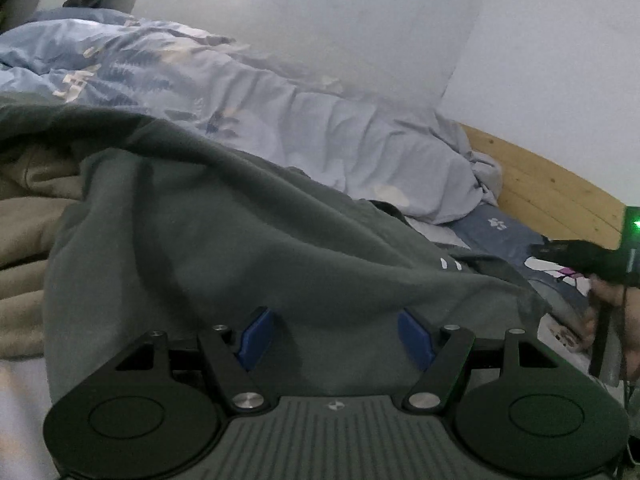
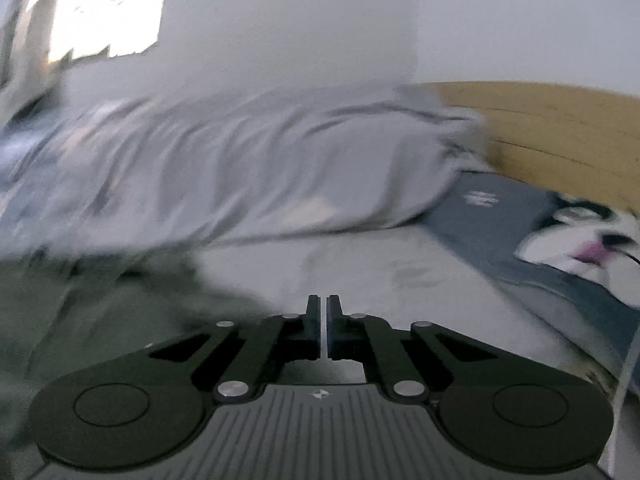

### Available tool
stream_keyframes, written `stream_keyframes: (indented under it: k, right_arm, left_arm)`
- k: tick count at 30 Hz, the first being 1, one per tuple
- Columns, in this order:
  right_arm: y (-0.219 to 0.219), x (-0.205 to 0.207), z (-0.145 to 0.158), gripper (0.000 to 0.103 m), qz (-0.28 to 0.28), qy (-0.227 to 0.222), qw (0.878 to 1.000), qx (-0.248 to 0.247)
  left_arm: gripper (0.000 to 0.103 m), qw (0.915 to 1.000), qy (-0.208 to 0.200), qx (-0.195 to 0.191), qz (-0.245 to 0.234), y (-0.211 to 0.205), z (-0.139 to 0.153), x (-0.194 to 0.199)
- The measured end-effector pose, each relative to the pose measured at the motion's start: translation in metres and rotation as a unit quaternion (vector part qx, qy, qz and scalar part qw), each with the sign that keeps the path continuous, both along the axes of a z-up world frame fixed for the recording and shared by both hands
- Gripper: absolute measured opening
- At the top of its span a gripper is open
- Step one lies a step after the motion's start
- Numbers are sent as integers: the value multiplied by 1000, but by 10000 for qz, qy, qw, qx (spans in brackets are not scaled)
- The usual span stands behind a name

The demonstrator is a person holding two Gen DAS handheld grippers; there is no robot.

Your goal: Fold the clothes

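Observation:
A dark grey-green garment (image 1: 224, 232) lies crumpled on the bed and fills the middle of the left wrist view. My left gripper (image 1: 336, 336) hovers at its near edge, open, with its blue pads (image 1: 256, 336) wide apart and the cloth lying loose beneath them. In the right wrist view the same garment (image 2: 100, 312) shows blurred at the lower left. My right gripper (image 2: 323, 320) is shut over the white sheet (image 2: 360, 264) just right of the garment's edge, and no cloth shows between its fingers.
A light blue patterned duvet (image 1: 200, 80) is heaped behind the garment. A beige blanket (image 1: 24, 240) lies at the left. A wooden headboard (image 1: 540, 184) and a dark blue pillow (image 2: 500, 208) with a cartoon print stand at the right. A person's hand (image 1: 616, 312) is at the right edge.

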State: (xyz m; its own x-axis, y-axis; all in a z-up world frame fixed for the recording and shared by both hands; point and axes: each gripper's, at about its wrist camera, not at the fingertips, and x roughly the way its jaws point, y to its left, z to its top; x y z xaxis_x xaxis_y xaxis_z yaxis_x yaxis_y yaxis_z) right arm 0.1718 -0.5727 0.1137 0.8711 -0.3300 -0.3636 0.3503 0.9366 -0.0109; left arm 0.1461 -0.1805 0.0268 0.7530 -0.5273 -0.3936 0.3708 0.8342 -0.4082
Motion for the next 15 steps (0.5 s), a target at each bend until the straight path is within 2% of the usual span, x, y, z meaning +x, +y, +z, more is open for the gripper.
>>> stream_keyframes:
  k: [2, 4, 5, 7, 11, 14, 15]
  right_arm:
    - [-29, -10, 3, 2, -645, -143, 9973, 312]
    - [-55, -12, 0, 2, -937, 99, 9935, 645]
    - [-61, -12, -3, 2, -843, 183, 9936, 730]
    - [-56, -8, -6, 3, -567, 309, 9965, 536]
    - [-22, 0, -5, 8, 320, 350, 9988, 105]
    - [8, 5, -1, 31, 917, 359, 9950, -141]
    - [19, 6, 2, 43, 1107, 325, 9930, -257]
  left_arm:
    - [69, 10000, 41, -10, 13, 0, -1, 2]
    - [69, 10000, 82, -19, 25, 1, -1, 3]
    - [69, 10000, 92, -16, 30, 1, -1, 3]
    - [69, 9999, 104, 2, 41, 0, -1, 2]
    - [69, 9999, 132, 51, 75, -3, -2, 3]
    - [69, 9998, 153, 74, 105, -4, -1, 4]
    - [69, 9998, 168, 71, 124, -5, -1, 4]
